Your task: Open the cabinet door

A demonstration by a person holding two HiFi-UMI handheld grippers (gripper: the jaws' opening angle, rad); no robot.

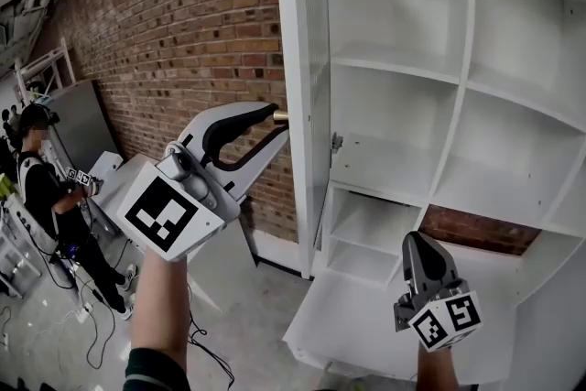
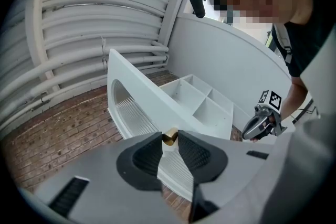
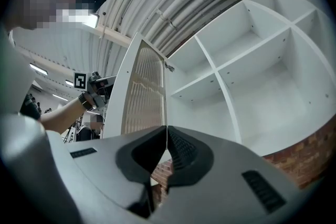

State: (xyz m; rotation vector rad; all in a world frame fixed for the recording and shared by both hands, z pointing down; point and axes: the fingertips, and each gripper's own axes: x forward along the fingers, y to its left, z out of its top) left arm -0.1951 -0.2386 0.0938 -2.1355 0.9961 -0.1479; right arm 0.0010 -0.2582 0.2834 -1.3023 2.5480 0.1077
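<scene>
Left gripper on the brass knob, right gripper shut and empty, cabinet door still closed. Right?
Not quite. The cabinet door is already open: the head view shows it swung out edge-on, with the bare shelves exposed. The rest stands: left gripper on the brass knob, right gripper shut and empty.

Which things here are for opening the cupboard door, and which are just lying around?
For the job: tall white cabinet door; small brass knob; left tongs, on the knob; white cabinet of empty shelves.
Just about: right tongs, shut and idle; red brick wall; grey leaning board; person standing far left.
</scene>
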